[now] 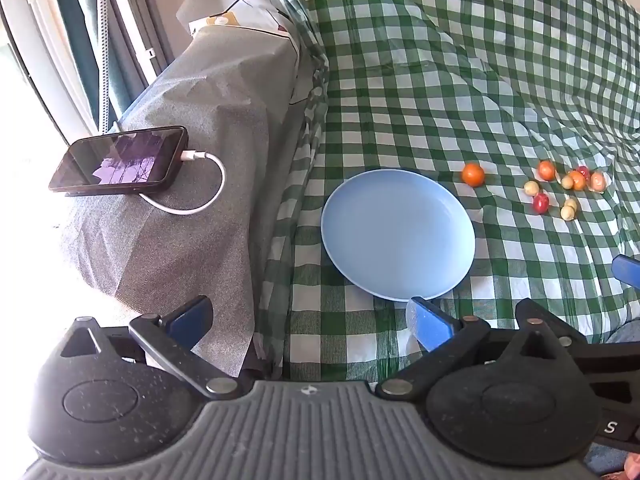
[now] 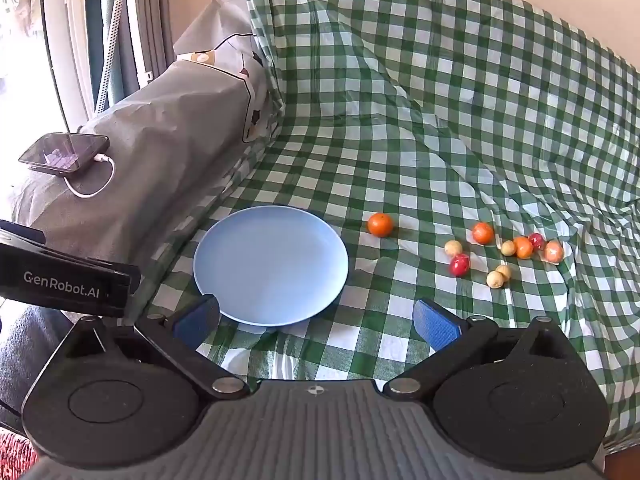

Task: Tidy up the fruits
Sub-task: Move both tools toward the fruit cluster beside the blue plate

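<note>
- Ten small round fruits [image 2: 505,251] lie on the green-and-white checked cloth [image 2: 440,120], to the right of one plate.
- One orange fruit [image 2: 380,224] sits alone, between the plate and the rest; nine lie close together further right.
- By colour: three orange, two red [image 2: 459,265], four pale yellow [image 2: 495,279], one pinkish-peach [image 2: 554,251] at the far right of the group.
- One light blue plate [image 2: 224,264], round and shallow, lies flat on the cloth with nothing on it.
- One phone [image 1: 120,160] with a white cable [image 1: 200,188] plugged in rests on a grey-covered ledge [image 1: 192,100] left of the cloth.
- Two grippers: the left gripper [image 1: 308,320] has its blue pads wide apart, holding nothing, just near the plate's front edge; the right gripper [image 2: 316,320] likewise has its jaws spread and empty, its left pad beside the plate's near rim.
</note>
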Demonstrator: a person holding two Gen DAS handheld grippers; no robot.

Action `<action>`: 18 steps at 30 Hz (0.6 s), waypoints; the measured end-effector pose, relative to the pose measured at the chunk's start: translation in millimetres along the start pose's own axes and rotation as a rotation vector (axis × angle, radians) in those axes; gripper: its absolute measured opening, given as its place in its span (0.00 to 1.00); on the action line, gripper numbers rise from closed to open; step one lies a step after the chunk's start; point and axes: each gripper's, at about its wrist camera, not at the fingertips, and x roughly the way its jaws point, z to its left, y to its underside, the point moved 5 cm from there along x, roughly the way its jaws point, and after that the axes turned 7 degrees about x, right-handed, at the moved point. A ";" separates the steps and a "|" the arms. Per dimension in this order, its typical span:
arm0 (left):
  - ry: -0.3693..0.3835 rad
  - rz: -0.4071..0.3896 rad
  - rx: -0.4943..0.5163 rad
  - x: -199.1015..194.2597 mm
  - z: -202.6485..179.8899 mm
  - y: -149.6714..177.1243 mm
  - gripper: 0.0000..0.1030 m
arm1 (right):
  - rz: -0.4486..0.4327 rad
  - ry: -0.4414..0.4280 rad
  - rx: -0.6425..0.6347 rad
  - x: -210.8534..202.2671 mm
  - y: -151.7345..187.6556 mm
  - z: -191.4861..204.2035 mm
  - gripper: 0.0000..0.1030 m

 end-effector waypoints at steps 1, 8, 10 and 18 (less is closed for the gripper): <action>0.000 0.002 0.001 0.4 0.0 0.0 1.00 | 0.001 0.000 0.000 0.4 -0.7 -0.3 1.00; 0.003 0.021 0.008 3.7 1.0 1.7 1.00 | 0.005 0.003 0.003 1.4 2.8 0.0 0.99; -0.004 0.032 0.013 4.9 0.9 2.7 1.00 | 0.005 0.002 0.002 1.5 2.7 -1.1 0.99; -0.012 0.043 0.030 6.3 -0.4 6.0 1.00 | -0.002 0.000 0.014 0.5 2.1 -1.1 1.00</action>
